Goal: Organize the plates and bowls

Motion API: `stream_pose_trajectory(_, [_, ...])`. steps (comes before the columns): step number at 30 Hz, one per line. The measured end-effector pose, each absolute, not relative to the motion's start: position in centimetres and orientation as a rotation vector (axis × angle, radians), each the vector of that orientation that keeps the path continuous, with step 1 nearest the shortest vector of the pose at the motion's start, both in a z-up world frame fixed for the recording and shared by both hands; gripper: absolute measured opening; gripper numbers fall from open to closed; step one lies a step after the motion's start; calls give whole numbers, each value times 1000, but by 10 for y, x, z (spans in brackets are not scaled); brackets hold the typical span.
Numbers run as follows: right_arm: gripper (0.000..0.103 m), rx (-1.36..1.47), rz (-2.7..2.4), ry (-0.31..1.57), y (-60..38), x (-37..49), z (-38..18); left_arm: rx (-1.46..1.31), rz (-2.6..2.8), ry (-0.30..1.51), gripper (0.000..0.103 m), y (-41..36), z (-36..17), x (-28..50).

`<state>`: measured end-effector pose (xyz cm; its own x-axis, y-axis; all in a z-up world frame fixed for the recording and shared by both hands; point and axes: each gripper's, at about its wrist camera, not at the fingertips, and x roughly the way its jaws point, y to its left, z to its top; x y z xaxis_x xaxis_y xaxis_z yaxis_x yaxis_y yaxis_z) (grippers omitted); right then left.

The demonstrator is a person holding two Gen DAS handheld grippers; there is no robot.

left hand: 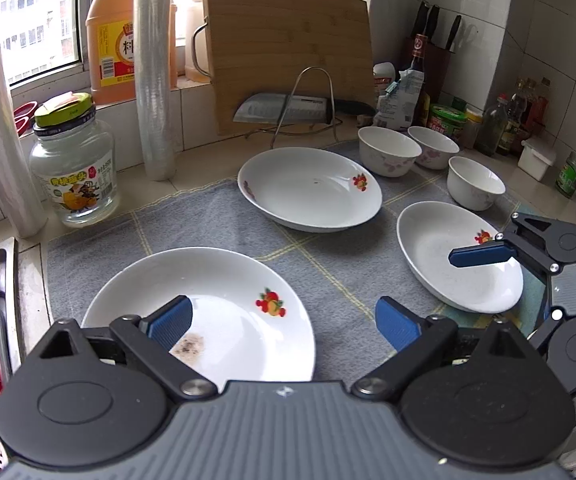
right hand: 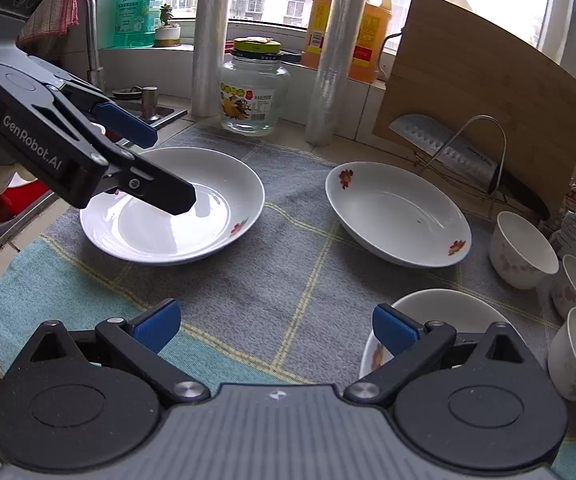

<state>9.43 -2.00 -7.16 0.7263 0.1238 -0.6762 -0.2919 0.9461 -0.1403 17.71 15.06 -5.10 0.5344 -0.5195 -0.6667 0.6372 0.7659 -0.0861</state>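
Three shallow white plates with fruit decals lay singly on the grey checked dish towel (left hand: pixel 215 224), none yet stacked: a near-left plate (left hand: pixel 223 304) with a brownish smear on its floor, a far plate (left hand: pixel 308 188) in front of the knife rack, and a right-hand plate (left hand: pixel 440 248). Three small floral bowls (left hand: pixel 388 150) stood close together at the towel's far right corner, likewise unnested, so the sorting seemed barely begun. The left gripper (left hand: pixel 283 322) hung over the near-left plate's rim with its blue pads spread wide and nothing between them, probably poised to take that plate by its edge. The right gripper (right hand: pixel 275 328) hovered above bare towel, its jaws also wide apart and empty, with the right-hand plate partly hidden under its right finger. The towel presumably cushioned the crockery and kept it from sliding on the pale stone counter (left hand: pixel 191 176). Around it the kitchen was crowded: a glass jar (left hand: pixel 73 168), two rolls of cling film (left hand: pixel 153 76), an orange jug of cooking wine (left hand: pixel 115 40) on the windowsill, a bamboo cutting board (left hand: pixel 288 40) leaning behind a cleaver (left hand: pixel 283 108), condiment bottles (left hand: pixel 516 116) against the tiled wall, and a sink (right hand: pixel 147 110) to the left.
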Motion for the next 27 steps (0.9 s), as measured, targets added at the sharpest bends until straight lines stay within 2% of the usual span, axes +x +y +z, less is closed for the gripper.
stream_pose_trajectory(15, [103, -155, 72, 718, -121, 41, -70, 202, -689, 748, 98, 68, -76, 109])
stream_pose_trajectory(27, [103, -64, -125, 789, -152, 43, -77, 345, -838, 782, 98, 24, -118, 113])
